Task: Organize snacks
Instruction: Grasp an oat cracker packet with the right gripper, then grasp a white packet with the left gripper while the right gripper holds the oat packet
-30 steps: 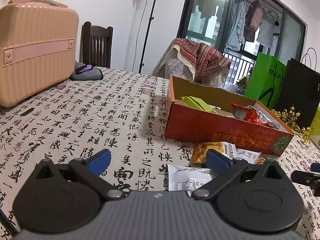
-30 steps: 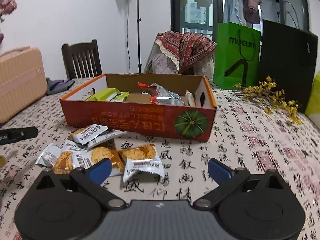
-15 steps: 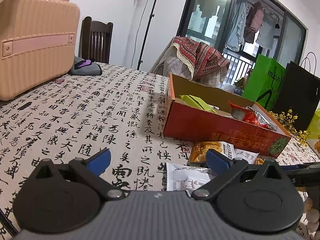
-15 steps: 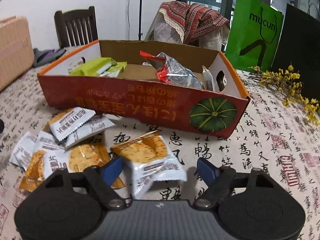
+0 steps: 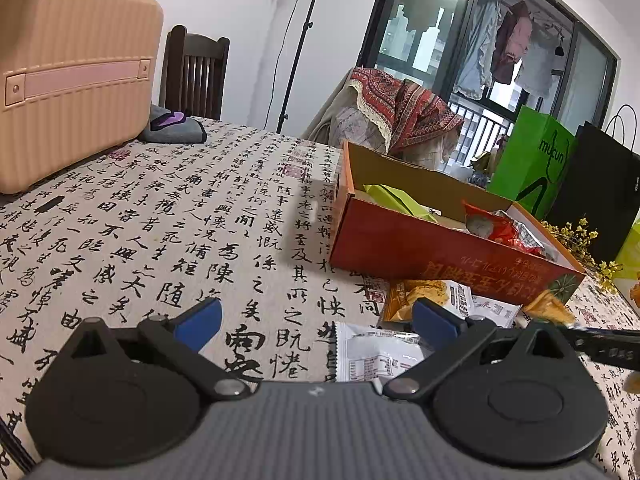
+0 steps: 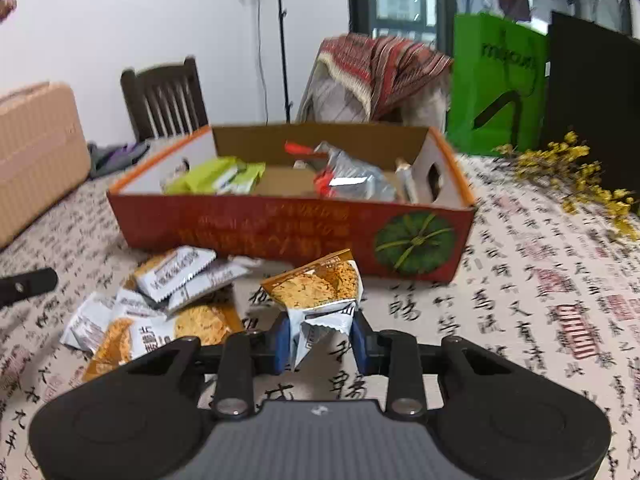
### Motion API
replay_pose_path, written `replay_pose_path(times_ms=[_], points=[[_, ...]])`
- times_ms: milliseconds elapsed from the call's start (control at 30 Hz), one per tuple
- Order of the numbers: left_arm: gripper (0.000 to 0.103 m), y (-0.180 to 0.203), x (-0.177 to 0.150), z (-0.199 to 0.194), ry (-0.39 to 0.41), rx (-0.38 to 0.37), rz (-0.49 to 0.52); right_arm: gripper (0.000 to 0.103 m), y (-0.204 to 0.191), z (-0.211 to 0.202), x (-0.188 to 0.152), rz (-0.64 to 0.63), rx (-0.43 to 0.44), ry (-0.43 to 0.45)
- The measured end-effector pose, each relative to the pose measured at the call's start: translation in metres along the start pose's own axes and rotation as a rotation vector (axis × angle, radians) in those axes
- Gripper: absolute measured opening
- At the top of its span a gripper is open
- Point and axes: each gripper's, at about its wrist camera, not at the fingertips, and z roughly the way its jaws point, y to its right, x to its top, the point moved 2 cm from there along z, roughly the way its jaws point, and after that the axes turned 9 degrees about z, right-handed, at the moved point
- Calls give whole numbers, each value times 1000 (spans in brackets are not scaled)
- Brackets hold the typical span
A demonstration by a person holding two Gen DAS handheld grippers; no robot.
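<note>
Before box | right tool pinches cracker packet — lower end hidden

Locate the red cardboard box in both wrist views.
Left wrist: red cardboard box sits right of centre, seen corner-on, beyond the open left tongs.
Right wrist: red cardboard box fills the centre, long side facing.
Shared landmark: green shopping bag, behind the box's right end.
</note>
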Motion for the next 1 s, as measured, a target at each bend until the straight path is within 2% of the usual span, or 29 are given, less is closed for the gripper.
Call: replay_pose_path(times_ms=[267, 600, 767, 1000], points=[[103, 15, 3, 1, -34, -2, 69, 31, 16, -24, -9, 39, 2, 42], [103, 66, 0, -2, -68, -57, 231, 31, 25, -37, -24, 72, 19, 53], [103, 76, -6, 9, -112, 5, 308, 31, 30, -44, -29, 80, 21, 57], [103, 48, -9, 21, -150, 73, 279, 31, 36, -47, -33, 97, 13, 57]])
